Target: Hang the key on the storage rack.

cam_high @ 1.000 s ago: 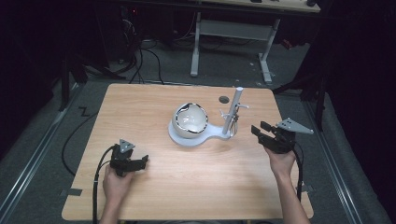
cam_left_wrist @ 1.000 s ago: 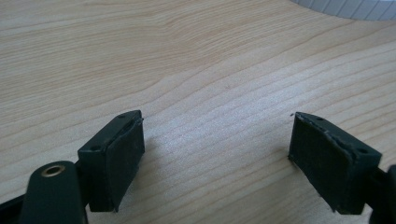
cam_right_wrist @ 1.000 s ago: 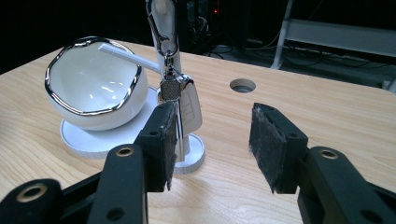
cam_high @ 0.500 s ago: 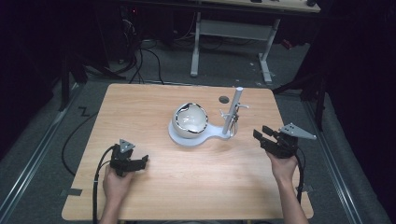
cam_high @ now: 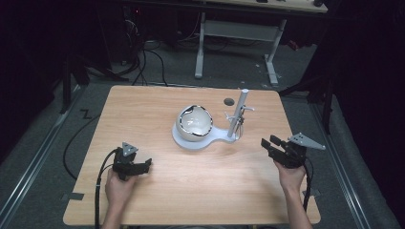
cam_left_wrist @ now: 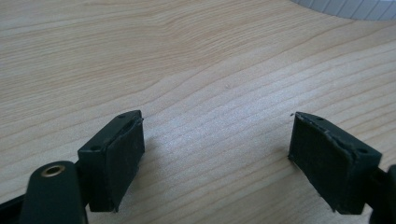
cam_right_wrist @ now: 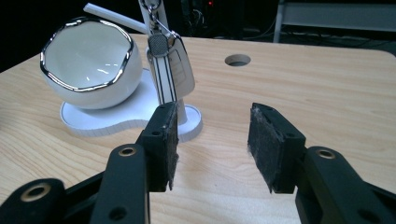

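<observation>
both black padded grippers, left gripper [cam_high: 143,166] and right gripper [cam_high: 270,145], gape over grained wood near the glossy white bowl [cam_high: 194,122].

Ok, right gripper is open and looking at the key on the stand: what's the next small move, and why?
Probably ease the right gripper forward toward the key fob hanging on the stand's post. Its jaws stand open with nothing between them, short of the fob. The left gripper rests open over bare table, farther off.
</observation>
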Demonstrator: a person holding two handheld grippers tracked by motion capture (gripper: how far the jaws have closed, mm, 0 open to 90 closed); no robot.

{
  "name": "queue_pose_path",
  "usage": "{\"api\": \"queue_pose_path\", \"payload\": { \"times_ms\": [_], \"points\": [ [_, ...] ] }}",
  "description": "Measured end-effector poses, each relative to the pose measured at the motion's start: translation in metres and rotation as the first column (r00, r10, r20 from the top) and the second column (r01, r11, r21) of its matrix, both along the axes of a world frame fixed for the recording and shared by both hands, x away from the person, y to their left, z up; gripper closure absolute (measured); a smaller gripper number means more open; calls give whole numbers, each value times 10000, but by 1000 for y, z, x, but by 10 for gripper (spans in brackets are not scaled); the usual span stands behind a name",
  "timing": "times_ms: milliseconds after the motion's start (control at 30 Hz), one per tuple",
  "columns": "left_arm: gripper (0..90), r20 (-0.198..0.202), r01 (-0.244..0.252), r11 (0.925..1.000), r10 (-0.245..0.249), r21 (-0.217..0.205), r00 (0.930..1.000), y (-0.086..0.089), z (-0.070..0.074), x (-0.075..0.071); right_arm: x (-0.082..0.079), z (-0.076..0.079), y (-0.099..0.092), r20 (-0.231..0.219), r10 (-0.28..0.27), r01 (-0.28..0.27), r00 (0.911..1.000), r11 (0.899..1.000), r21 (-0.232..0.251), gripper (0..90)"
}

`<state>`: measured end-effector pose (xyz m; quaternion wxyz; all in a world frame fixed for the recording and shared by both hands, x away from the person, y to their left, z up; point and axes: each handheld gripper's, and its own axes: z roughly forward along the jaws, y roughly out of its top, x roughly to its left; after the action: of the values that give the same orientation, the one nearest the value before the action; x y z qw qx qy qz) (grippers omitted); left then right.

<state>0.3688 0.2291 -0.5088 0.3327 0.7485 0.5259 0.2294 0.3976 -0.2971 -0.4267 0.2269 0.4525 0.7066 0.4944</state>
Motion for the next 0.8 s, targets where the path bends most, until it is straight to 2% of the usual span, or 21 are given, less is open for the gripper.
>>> {"api": "queue_pose_path", "payload": {
  "times_ms": [633, 800],
  "points": [
    [186, 7, 4, 10000, -4, 2, 10000, 0, 0, 0, -4, -22, -4, -493, -254, 246, 9985, 9996, -166, 533],
    [186, 9, 4, 10000, -4, 4, 10000, 0, 0, 0, -4, -29, 1, -622, -497, 435, 9968, 9943, -970, 534]
  ]
}}
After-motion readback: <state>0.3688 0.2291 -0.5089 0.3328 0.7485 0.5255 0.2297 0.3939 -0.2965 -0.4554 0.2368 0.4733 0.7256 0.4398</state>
